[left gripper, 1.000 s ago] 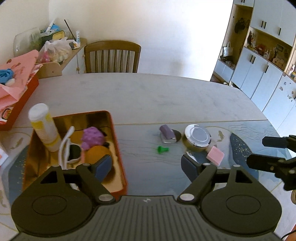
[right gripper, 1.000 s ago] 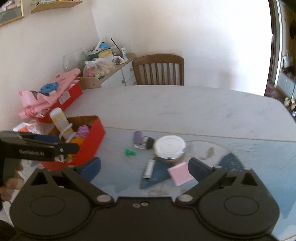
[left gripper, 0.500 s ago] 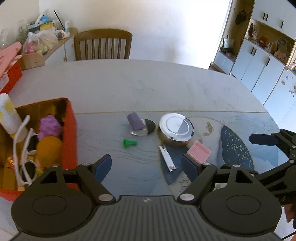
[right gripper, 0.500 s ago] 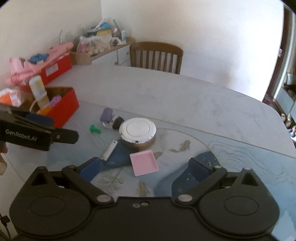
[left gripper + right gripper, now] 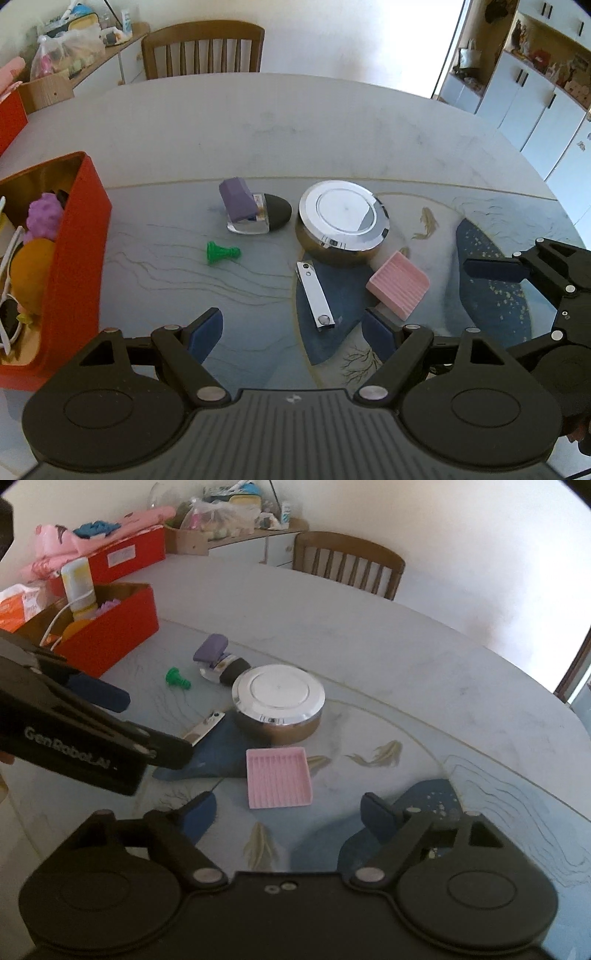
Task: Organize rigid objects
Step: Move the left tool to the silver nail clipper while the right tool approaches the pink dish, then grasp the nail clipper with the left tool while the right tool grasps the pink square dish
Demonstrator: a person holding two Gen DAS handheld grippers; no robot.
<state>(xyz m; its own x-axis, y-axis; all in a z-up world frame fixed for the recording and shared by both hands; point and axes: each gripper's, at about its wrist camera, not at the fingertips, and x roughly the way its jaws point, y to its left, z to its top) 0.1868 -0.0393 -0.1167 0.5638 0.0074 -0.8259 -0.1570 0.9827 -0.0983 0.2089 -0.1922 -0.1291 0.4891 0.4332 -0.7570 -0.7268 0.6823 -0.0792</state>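
On the glass-topped table lie a metal nail clipper (image 5: 314, 295), a pink ribbed tray (image 5: 397, 284), a round silver tin (image 5: 343, 218), a purple-capped bottle (image 5: 245, 210) on its side and a small green piece (image 5: 221, 253). My left gripper (image 5: 291, 332) is open, low over the table, with the clipper's near end just ahead of its tips. My right gripper (image 5: 290, 814) hovers just short of the pink tray (image 5: 279, 777). Its jaws are closing, and no pad touches anything. A red box (image 5: 74, 258) at the left holds several items.
A wooden chair (image 5: 203, 48) stands at the far side of the table. A second red box (image 5: 122, 554) with pink cloth and a cluttered shelf (image 5: 236, 513) are at the back left. White cabinets (image 5: 535, 99) stand far right.
Both grippers have come down closer to the table. The left one has moved right, from over the red box to the clipper. The right one has rolled and its jaws have narrowed.
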